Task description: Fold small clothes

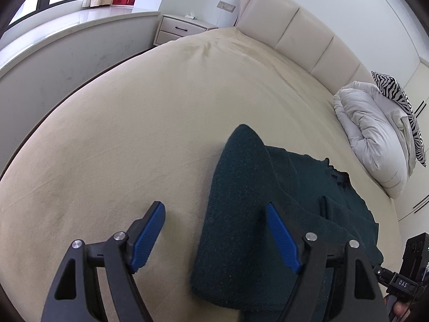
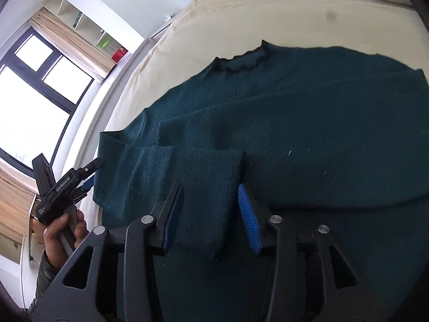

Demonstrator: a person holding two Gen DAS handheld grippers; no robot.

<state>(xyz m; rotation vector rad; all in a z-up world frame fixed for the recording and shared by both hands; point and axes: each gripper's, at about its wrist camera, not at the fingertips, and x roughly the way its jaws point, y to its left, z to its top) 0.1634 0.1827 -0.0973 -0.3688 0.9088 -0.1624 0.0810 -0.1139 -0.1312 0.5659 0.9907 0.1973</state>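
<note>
Sweater [image 2: 308, 123] lies flat across the bed [image 1: 134, 134], folded sleeve running straight between the right gripper [image 2: 211, 212] jaws, spread and not pinching, while the left gripper [image 1: 214, 230] hangs wide open at its edge.

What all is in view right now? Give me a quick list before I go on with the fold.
sweater: one, dark green, flat on the bed, a sleeve folded across its front
bed sheet: one, cream, covering the bed
headboard: one, beige, padded, far end of the bed
duvet: one, white, bundled by the headboard
zebra pillow: one, black and white, behind the duvet
nightstand: one, white, beside the bed
left gripper: open, over the sweater's edge
right gripper: open, sleeve between its fingers
</note>
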